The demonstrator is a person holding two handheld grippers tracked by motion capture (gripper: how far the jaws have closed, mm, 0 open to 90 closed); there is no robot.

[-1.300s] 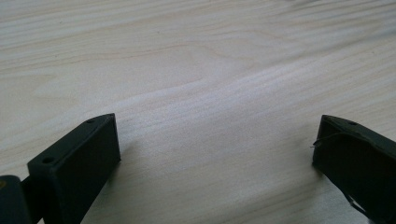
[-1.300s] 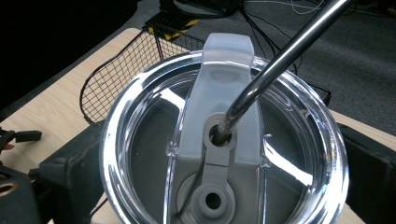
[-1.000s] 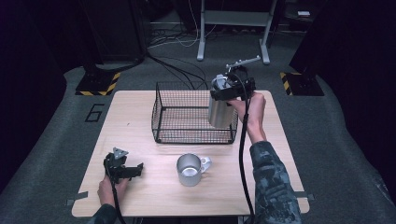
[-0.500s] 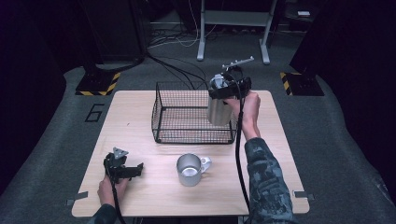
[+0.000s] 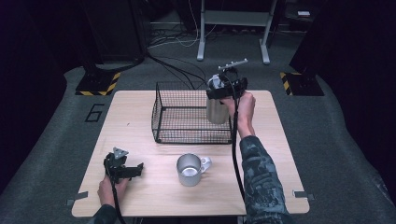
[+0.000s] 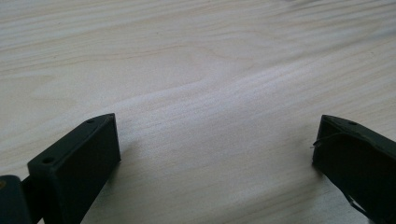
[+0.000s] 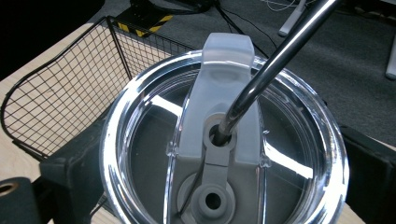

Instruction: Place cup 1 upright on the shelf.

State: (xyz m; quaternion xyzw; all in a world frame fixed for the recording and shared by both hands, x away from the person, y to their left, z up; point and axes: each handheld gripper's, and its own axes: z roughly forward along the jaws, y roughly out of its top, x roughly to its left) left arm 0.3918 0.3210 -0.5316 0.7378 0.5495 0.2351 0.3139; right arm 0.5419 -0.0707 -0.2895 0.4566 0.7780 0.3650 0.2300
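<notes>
A steel tumbler point(image 5: 215, 111) with a clear lid point(image 7: 224, 154) and a metal straw point(image 7: 275, 60) is held upright at the right end of the black wire basket point(image 5: 161, 109). My right gripper point(image 5: 218, 93) is shut on it near the top, one jaw on each side of the lid in the right gripper view. Whether the tumbler touches the basket floor I cannot tell. My left gripper point(image 5: 136, 170) rests on the table point(image 5: 140, 196) at the front left. Its jaws stand wide apart with only bare wood point(image 6: 215, 93) between them.
A steel mug point(image 5: 190, 169) with a handle stands on the table in front of the basket, right of the left gripper. The basket's mesh wall point(image 7: 60, 93) lies to the left of the tumbler. A black cable point(image 5: 236, 140) trails along the right forearm.
The right gripper has carried the tumbler a little left and down, further over the basket's right end. The left gripper has stayed put.
</notes>
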